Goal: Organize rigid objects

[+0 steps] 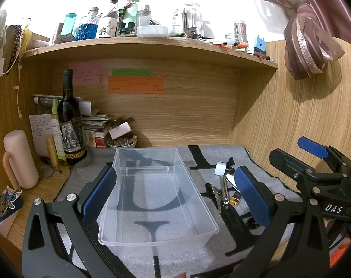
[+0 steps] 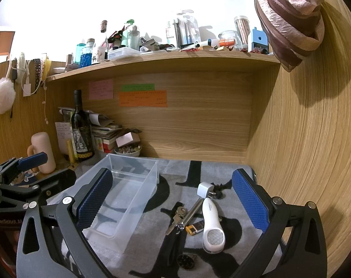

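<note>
A clear plastic bin (image 1: 156,199) stands empty on the grey mat (image 1: 198,162); it also shows in the right wrist view (image 2: 126,197). My left gripper (image 1: 175,199) is open, its blue pads astride the bin. My right gripper (image 2: 173,203) is open above a pile of small items: a white lint remover (image 2: 211,227), a white plug adapter (image 2: 204,190), keys (image 2: 177,217), a metal rod (image 2: 191,213), a yellow lighter (image 2: 195,228) and a dark round disc (image 2: 185,260). The pile lies right of the bin, also in the left wrist view (image 1: 221,192).
A wine bottle (image 1: 70,120), a pink flask (image 1: 19,159), stacked books and a bowl (image 1: 122,142) crowd the back left corner. A wooden wall (image 2: 302,139) rises close on the right. A cluttered shelf (image 1: 152,48) hangs overhead.
</note>
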A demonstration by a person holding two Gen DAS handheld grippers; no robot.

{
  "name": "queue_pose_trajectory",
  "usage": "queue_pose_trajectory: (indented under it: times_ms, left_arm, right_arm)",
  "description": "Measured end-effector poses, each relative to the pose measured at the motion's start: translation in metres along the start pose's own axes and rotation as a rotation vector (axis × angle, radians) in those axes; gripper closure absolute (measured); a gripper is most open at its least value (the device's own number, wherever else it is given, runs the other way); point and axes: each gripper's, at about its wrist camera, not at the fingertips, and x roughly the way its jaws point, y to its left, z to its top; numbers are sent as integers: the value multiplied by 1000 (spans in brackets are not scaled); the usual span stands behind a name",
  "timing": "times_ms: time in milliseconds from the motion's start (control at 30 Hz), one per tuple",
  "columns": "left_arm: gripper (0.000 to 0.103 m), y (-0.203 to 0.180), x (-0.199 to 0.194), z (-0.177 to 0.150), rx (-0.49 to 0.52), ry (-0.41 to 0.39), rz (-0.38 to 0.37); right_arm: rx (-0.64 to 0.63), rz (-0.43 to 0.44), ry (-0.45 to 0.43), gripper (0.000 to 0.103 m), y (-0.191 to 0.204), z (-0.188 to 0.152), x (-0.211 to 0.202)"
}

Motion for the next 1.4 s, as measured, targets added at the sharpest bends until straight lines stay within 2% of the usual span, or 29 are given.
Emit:
queue_pose_trajectory:
  times_ms: [600,767,900,1033,1200,1233,1267,1333,1400]
  left_arm:
    - [0,-1,0,0,-1,2,3]
    - [0,7,11,-1,-6,30,16]
    - [0,26,26,-2,-17,95,23]
    - [0,53,47,-3,-34,186,67]
    - [0,92,70,-8,-105,286,68]
    - [8,99,75,-9,-114,304,74]
    - [21,105,80,-10,-118,324,87]
    - [29,115,92,-12,-125,374,111]
    - [29,124,101,-15,-143,406,104]
  right_arm:
    - [-1,2,2,0,1,-1,1]
    - [-6,3,20,0,-1,-2,9]
    - [-6,-4,47,0,-4,-6,21]
    - [-4,-26,90,0,-14,-13,38]
    - [6,-61,155,1,-25,-21,56]
    - [8,-66,161,1,-26,-21,57]
    - [13,-73,177,1,-30,-23,61]
    - [22,-88,201,6,-34,-26,66]
    - [35,-97,239,10,-41,-28,74]
